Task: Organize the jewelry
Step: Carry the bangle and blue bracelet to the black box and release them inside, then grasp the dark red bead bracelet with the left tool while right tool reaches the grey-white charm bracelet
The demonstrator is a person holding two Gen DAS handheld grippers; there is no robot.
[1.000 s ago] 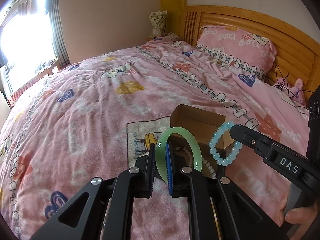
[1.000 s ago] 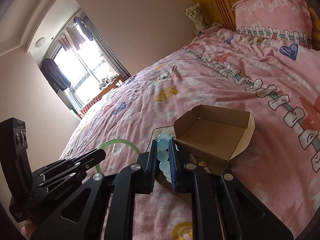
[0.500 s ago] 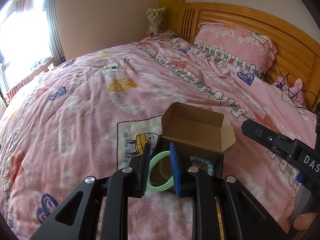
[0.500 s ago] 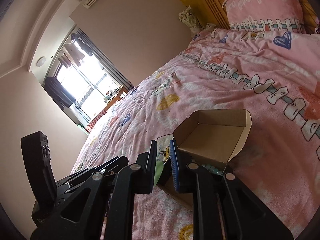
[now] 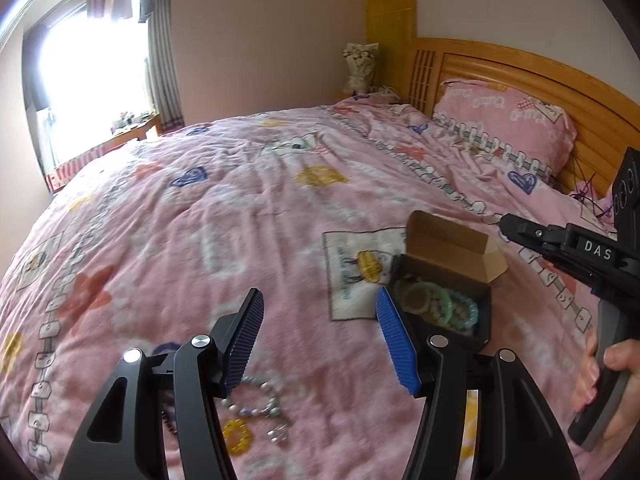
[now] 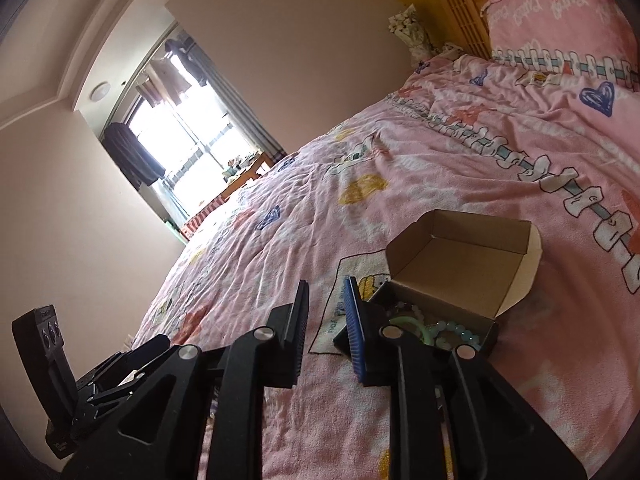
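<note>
A small box with a black base and an open cardboard lid [image 5: 448, 248] [image 6: 460, 256] sits on the pink bedspread. Inside it lie a green bangle [image 5: 428, 300] [image 6: 404, 326] and a light-blue bead bracelet [image 5: 470, 312] [image 6: 456, 332]. My left gripper [image 5: 320, 308] hangs left of the box, its jaws opening wide with nothing between them. My right gripper [image 6: 328, 292] [image 5: 508, 228] stands beside the box, its jaws opening a little, also empty. A silver-grey bead bracelet [image 5: 256, 396] and a yellow bead ring [image 5: 236, 436] lie on the bedspread under the left gripper.
The wide bed with its pink bedspread [image 5: 240, 220] stretches toward a window [image 5: 92, 92]. A pink pillow [image 5: 508, 120] leans on the wooden headboard [image 5: 560, 80]. A hand [image 5: 612, 384] holds the right gripper's handle. The left gripper [image 6: 160, 342] shows at the right wrist view's lower left.
The left gripper released the green bangle and the right released the blue bracelet; both now lie in the box. The left gripper pulled back leftward and spread wide; the right opened slightly.
</note>
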